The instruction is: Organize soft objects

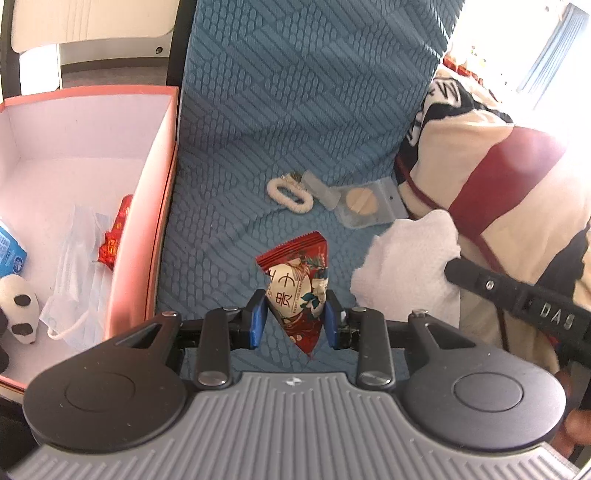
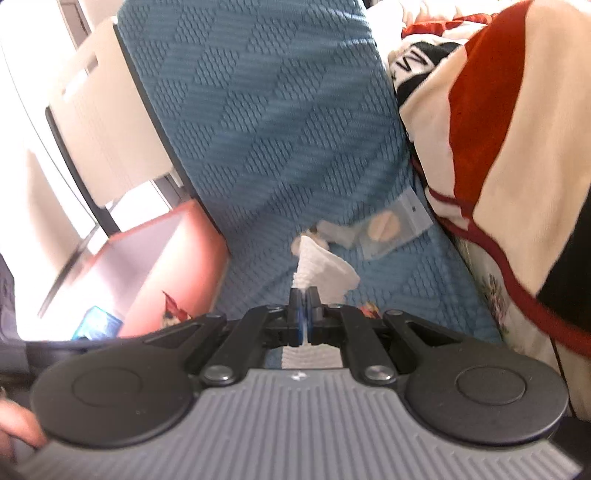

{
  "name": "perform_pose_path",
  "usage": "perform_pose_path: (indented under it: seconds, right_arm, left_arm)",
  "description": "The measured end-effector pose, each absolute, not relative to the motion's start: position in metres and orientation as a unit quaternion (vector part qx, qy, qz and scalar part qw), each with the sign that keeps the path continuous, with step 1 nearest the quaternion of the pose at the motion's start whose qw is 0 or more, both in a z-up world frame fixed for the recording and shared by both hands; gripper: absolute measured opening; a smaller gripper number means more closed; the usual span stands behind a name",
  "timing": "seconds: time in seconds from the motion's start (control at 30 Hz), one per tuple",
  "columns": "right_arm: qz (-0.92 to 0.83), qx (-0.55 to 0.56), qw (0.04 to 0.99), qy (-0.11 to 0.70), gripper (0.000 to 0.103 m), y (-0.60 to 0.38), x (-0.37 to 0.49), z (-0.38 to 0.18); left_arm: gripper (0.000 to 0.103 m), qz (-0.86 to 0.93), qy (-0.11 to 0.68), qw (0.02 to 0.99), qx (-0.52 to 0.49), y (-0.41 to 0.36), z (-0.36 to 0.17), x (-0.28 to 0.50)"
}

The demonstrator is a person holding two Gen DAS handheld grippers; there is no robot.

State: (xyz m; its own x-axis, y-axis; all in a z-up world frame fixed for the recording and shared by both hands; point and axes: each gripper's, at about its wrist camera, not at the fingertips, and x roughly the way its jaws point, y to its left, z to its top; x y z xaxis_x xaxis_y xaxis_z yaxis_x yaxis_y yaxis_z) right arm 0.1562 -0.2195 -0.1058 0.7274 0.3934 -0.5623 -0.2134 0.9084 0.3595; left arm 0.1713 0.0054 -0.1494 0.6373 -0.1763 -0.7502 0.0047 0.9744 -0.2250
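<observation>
My left gripper is shut on a red and cream snack packet, held above the blue textured cover. In the left wrist view the pink box lies to the left of it. My right gripper is shut on a white tissue, which sticks up from between its blue pads. The same tissue shows at the right of the left wrist view, with the right gripper's dark arm behind it. A white fluffy hair tie and a clear pouch with a beige puff lie farther off on the cover.
The pink box holds a face mask, a red wrapper, a blue pack and a small panda toy. A cream, red and black blanket is heaped at the right. A white chair stands behind the box.
</observation>
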Motion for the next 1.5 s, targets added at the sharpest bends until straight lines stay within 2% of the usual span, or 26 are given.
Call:
perform_pose_path:
  seconds: [0.27,0.67,1.0,1.03,1.07,1.13,1.3,1.5]
  right_arm:
    - [0.181,0.126,0.923,0.315,0.005,-0.208,0.166,-0.065]
    - [0.2,0.101,0.924,0.311,0.006,-0.169,0.171,-0.037]
    - [0.189,0.196,0.873,0.405,0.01,-0.17,0.205,-0.084]
    - [0.184,0.195,0.87,0.415,0.015,-0.169,0.206,-0.089]
    - [0.178,0.189,0.869,0.421,0.028,-0.167,0.207,-0.092]
    - [0.175,0.185,0.873,0.416,0.049,-0.168,0.203,-0.095]
    - [0.181,0.205,0.874,0.402,0.05,-0.185,0.201,-0.101]
    - [0.163,0.208,0.865,0.426,0.05,-0.21,0.196,-0.132]
  left_arm:
    - [0.037,-0.057,0.413,0.902,-0.11,0.014,-0.12,0.173]
    - [0.037,-0.055,0.39,0.911,-0.123,0.048,-0.078,0.173]
    - [0.037,-0.043,0.387,0.911,-0.134,0.079,-0.074,0.164]
    - [0.037,-0.043,0.388,0.911,-0.134,0.081,-0.075,0.163]
    - [0.037,-0.041,0.39,0.91,-0.134,0.083,-0.077,0.162]
    - [0.037,-0.04,0.393,0.909,-0.135,0.086,-0.08,0.161]
    - [0.037,-0.039,0.399,0.906,-0.136,0.086,-0.088,0.162]
    - [0.037,-0.041,0.409,0.902,-0.135,0.077,-0.099,0.167]
